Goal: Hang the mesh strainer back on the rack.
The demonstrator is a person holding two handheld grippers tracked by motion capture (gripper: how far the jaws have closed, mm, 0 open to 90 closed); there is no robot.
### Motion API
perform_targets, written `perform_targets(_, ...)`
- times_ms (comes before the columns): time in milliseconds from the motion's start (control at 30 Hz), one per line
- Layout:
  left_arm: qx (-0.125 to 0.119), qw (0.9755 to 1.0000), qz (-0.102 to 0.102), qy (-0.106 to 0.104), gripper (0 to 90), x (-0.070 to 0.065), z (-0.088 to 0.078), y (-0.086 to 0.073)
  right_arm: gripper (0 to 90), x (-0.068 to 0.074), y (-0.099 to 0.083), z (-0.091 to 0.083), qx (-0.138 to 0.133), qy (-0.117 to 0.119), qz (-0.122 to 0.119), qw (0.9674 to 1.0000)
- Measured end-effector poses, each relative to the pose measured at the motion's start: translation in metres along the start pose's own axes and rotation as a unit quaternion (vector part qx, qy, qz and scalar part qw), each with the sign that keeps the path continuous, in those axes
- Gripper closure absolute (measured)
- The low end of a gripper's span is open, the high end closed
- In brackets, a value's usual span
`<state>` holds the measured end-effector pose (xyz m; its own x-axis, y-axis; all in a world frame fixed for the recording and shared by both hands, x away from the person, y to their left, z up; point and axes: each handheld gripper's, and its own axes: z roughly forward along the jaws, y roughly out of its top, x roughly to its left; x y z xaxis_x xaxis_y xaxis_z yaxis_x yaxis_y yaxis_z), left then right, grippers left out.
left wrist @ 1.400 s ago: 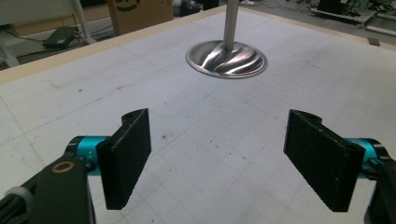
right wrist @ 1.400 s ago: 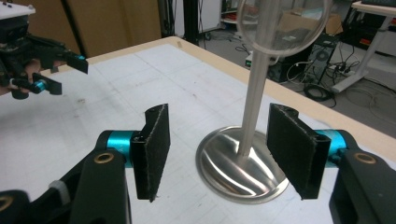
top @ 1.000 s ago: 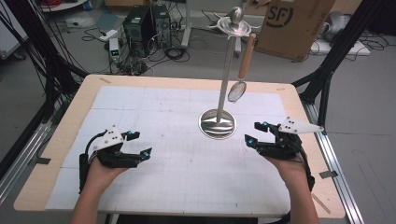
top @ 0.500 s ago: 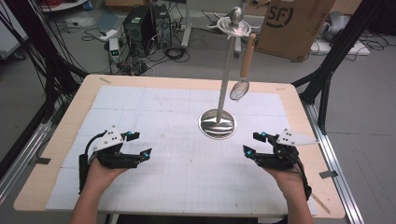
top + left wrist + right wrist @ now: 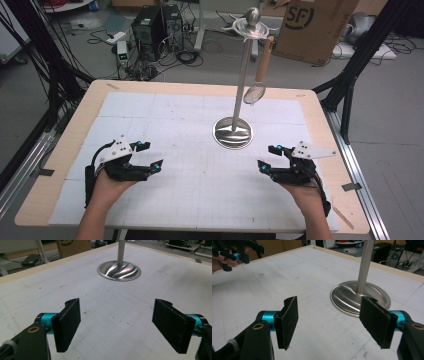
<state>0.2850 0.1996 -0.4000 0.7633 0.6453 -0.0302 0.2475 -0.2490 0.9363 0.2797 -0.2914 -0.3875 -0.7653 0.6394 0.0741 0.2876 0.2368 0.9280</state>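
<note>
A polished metal stand (image 5: 233, 132) with a round base rises from the middle of the white mat. From the ring at its top hangs a wooden-handled utensil (image 5: 262, 60) with a small round metal head. My left gripper (image 5: 150, 155) rests low at the near left, open and empty, its jaws wide apart in the left gripper view (image 5: 116, 320), aimed at the stand's base (image 5: 119, 269). My right gripper (image 5: 266, 157) sits low at the near right, open, its jaws just having been opening with nothing between them (image 5: 329, 315). The base (image 5: 352, 297) lies just beyond it.
The white gridded mat (image 5: 200, 195) covers a wooden table (image 5: 320, 100). Behind the table stand computer towers (image 5: 155, 22), floor cables and a cardboard box (image 5: 312, 27). Black frame legs (image 5: 350, 75) flank both sides. My left hand and its gripper (image 5: 235, 251) show at the right gripper view's top left.
My right gripper has come down toward the mat and a little nearer to me, with its jaws slightly wider. The left gripper has stayed put.
</note>
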Motion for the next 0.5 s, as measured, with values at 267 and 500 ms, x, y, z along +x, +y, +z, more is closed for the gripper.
perform_targets(267,-0.005,1.0000,-0.006,-0.003,23.4,0.0020,0.0000,0.0005,30.0,-0.0018,-0.0016,0.0058,0.010,0.001,0.000,1.0000)
perform_targets(500,-0.002,1.0000,-0.007,-0.003,23.4,0.0024,0.0021,0.0000,29.7,-0.0031,-0.0030,0.0062,0.012,0.000,0.004,0.9999)
